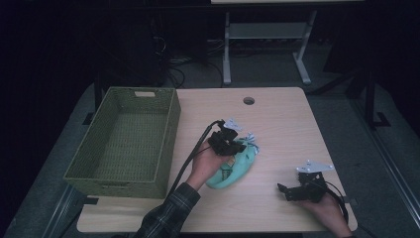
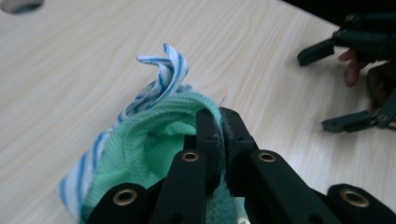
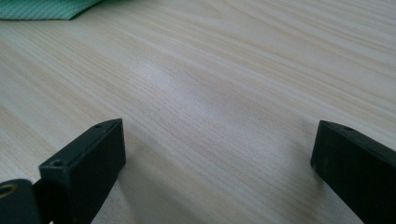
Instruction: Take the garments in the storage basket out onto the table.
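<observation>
We see green woven basket along left table edge, bare wood beyond it toward right edge. Table pale wood; room around dark. Near centre, left gripper pinched tight on green cloth, which is bundled with blue-striped cloth on tabletop. Right gripper near front right corner, jaws wide apart, holding nothing.

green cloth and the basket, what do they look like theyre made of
Green cloth: soft knitted or waffle-weave fabric, matte; a fine ribbed grid shows in the left gripper view. Basket: looks woven, perhaps paper cord or wicker, matte olive green; tight rows of weave show on its walls and floor.
</observation>
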The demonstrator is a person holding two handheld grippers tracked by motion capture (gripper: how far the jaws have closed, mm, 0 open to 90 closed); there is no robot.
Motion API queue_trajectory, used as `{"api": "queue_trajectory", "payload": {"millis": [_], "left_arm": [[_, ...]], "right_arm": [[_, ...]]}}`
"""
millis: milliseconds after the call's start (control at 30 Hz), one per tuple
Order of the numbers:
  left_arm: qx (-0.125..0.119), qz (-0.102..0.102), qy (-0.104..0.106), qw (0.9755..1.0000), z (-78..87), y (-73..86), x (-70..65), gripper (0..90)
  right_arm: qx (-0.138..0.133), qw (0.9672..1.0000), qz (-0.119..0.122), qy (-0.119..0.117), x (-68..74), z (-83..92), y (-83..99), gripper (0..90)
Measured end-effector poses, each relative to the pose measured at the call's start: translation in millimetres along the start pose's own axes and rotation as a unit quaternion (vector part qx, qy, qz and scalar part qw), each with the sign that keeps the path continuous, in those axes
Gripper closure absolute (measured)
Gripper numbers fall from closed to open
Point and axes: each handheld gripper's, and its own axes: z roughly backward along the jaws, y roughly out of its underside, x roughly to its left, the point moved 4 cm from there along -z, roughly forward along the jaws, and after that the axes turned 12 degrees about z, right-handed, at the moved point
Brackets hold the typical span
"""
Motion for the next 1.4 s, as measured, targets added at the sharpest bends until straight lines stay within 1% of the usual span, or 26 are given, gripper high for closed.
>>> {"api": "queue_trajectory", "payload": {"millis": [67,133,167,200,233,267,300,367,467,567,600,633,667,733,767,833,867,900,933,967,1033,1067,1133,1200,1267,1400], "left_arm": [[0.007,0.002,0.002,1.0000,-7.1,3.9,0.1,86.9],[0.019,-0.003,0.002,0.9998,-13.4,7.3,0.9,86.7],[0.019,-0.003,0.001,0.9998,-16.8,8.5,0.5,86.4],[0.026,-0.008,0.001,0.9996,-18.9,10.1,1.3,86.0],[0.027,-0.003,0.002,0.9996,-21.5,11.4,0.7,85.4],[0.029,-0.002,0.003,0.9996,-23.5,12.5,0.8,83.9],[0.033,-0.006,0.002,0.9994,-24.4,13.4,1.8,81.8],[0.031,-0.003,0.003,0.9995,-25.8,14.2,1.4,74.6],[0.033,-0.009,0.004,0.9994,-21.3,13.4,0.8,61.6],[0.023,-0.010,0.006,0.9997,-13.1,11.4,0.6,51.8],[0.017,-0.008,0.009,0.9998,-10.1,10.8,0.3,50.1],[0.019,-0.015,0.006,0.9997,-5.3,10.4,1.7,48.8],[0.014,-0.016,0.008,0.9998,-1.0,10.0,2.4,48.2],[0.001,-0.004,0.011,0.9999,8.1,10.1,3.6,48.3],[-0.001,-0.008,0.009,0.9999,13.9,10.4,6.0,48.8],[-0.010,-0.004,0.004,0.9999,24.3,11.4,10.3,51.0],[-0.019,0.004,0.003,0.9998,28.6,12.1,11.9,52.2],[-0.022,0.005,0.000,0.9997,33.2,13.3,14.0,53.9],[-0.022,0.002,-0.007,0.9997,37.9,14.8,16.7,57.5],[-0.026,0.005,-0.013,0.9996,41.3,16.8,18.9,61.6],[-0.020,0.004,-0.024,0.9995,47.9,22.2,24.4,69.9],[-0.021,0.011,-0.030,0.9993,49.8,25.1,27.0,74.6],[-0.016,0.015,-0.045,0.9987,53.2,31.3,33.3,83.0],[-0.005,0.029,-0.058,0.9979,53.1,38.4,38.3,89.6],[0.007,0.031,-0.068,0.9972,50.0,45.2,42.3,89.7],[0.028,0.041,-0.082,0.9954,36.8,56.8,46.5,89.7]], "right_arm": [[0.000,1.0000,0.000,0.000,0.0,0.0,0.0,2.6],[0.000,1.0000,0.000,0.000,0.0,0.0,0.0,2.6],[0.000,1.0000,0.000,0.000,0.0,0.0,0.0,2.6],[0.000,1.0000,0.000,0.000,0.0,0.0,0.0,2.6],[0.000,1.0000,0.000,0.000,0.0,0.0,0.0,2.6],[0.000,1.0000,0.000,0.000,0.0,0.0,0.0,2.6],[0.000,1.0000,0.000,0.000,0.0,0.0,0.0,2.6],[0.000,1.0000,0.000,0.000,0.1,0.0,0.0,2.6],[0.000,1.0000,0.000,0.000,0.0,0.0,0.0,2.6],[0.000,1.0000,0.000,0.000,0.0,0.0,0.0,2.6],[0.000,1.0000,0.000,0.000,0.0,0.0,0.0,2.6],[0.000,1.0000,0.000,0.000,0.0,0.0,0.0,2.6],[0.000,1.0000,0.000,0.000,0.1,0.0,0.0,2.6],[0.000,1.0000,0.000,0.000,0.0,0.0,0.0,2.6],[0.000,1.0000,0.000,0.000,0.1,0.0,0.0,2.6],[0.000,1.0000,0.000,0.000,0.1,0.0,0.0,2.6],[0.001,1.0000,0.000,0.000,0.1,0.0,0.0,2.6],[0.000,1.0000,0.000,0.000,0.1,0.0,0.0,2.6],[0.001,1.0000,0.000,0.000,0.1,0.0,0.0,2.6],[0.001,1.0000,0.000,0.000,0.1,0.0,0.0,2.6],[0.000,1.0000,0.000,0.000,0.1,0.0,0.0,2.6],[0.001,1.0000,0.000,0.000,0.1,0.0,0.0,2.6],[0.000,1.0000,0.000,0.000,0.1,0.0,0.0,2.6],[0.000,1.0000,0.000,0.000,0.1,0.0,0.0,2.6],[0.000,1.0000,0.000,0.000,0.1,0.0,0.0,2.6],[0.000,1.0000,0.000,0.000,0.0,0.0,0.0,2.6]]}}
